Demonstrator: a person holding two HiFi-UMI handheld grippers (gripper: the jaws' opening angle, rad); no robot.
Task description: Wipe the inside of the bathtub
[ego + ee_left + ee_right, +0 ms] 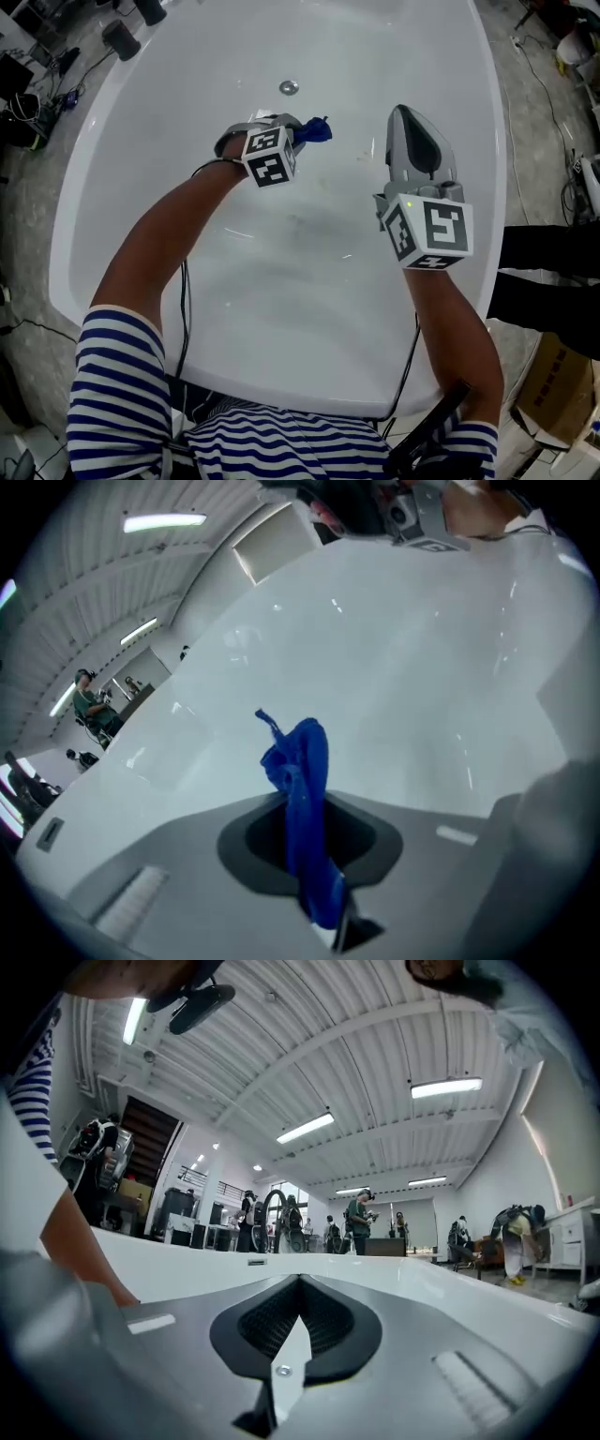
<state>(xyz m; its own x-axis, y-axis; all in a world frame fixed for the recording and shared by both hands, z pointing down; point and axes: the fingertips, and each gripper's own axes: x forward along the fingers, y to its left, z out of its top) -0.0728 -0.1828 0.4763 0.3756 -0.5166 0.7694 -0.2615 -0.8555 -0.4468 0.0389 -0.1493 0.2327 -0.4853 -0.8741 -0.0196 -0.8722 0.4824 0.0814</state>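
**Held items.** The left gripper [298, 131] has its jaws clamped on a blue cloth [316, 129]. The cloth is pinched partway along, and a bunched end stands out ahead of the tips. The gripper sits low inside the tub [141, 122], over the white floor and short of the drain [289, 87]. This placement is judged to put the loose end where it can be drawn across the surface. Whether the cloth touches the floor cannot be told.

The right gripper [406, 120] has its jaws together with nothing between them. It is held over the right side of the basin, well apart from the cloth. It is judged idle and kept out of the wiping path.

**Surroundings.** Cables [52, 70] lie on the room floor outside the left rim. A lead [185, 309] hangs from the left forearm over the near rim and could drag there. A cardboard box [555, 389] stands outside the right rim. No loose object is seen inside the tub to obstruct a stroke.
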